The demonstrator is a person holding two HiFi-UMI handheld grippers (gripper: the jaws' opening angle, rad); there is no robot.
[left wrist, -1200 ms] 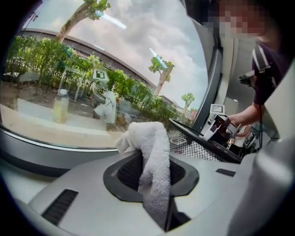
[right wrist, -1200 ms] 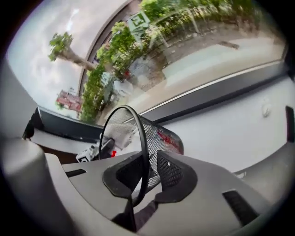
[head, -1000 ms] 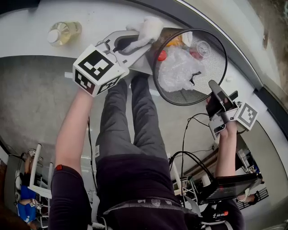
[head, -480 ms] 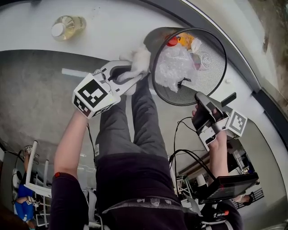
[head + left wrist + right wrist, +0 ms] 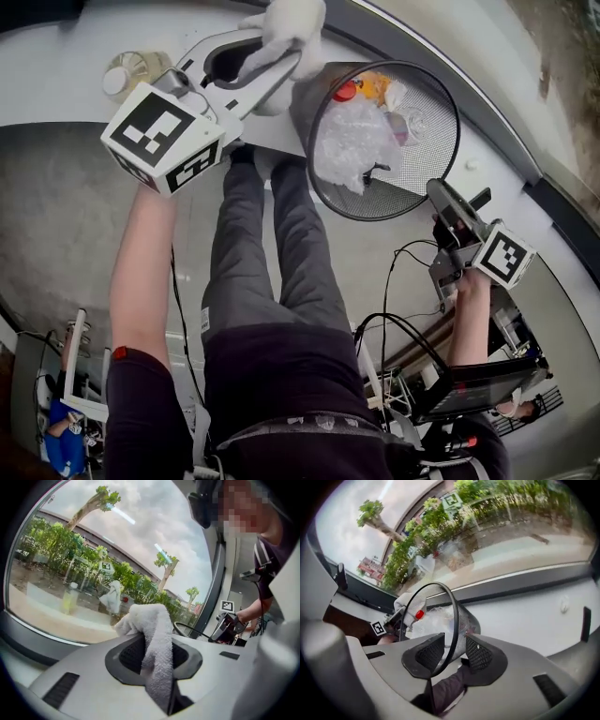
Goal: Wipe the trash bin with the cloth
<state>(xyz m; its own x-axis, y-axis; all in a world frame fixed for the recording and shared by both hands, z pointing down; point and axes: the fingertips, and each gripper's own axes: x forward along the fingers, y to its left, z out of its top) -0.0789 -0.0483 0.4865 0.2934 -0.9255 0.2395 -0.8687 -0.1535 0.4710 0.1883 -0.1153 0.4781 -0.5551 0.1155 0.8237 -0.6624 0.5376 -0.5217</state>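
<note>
The left gripper [image 5: 281,58], fingers clenched on the white cloth [image 5: 295,21], hovers just left of the tipped mesh trash bin [image 5: 427,150] on the far table [image 5: 56,84], while the right gripper [image 5: 442,195], fingers just opening, loosely straddles the bin's near-right rim [image 5: 451,620].

We see a white surface [image 5: 56,84] curving along the window on the far side. A clear bottle [image 5: 127,73] of yellowish liquid stands on its left part. To the right, the black mesh trash bin [image 5: 431,150] sits tipped, its mouth jutting past the near edge.
</note>
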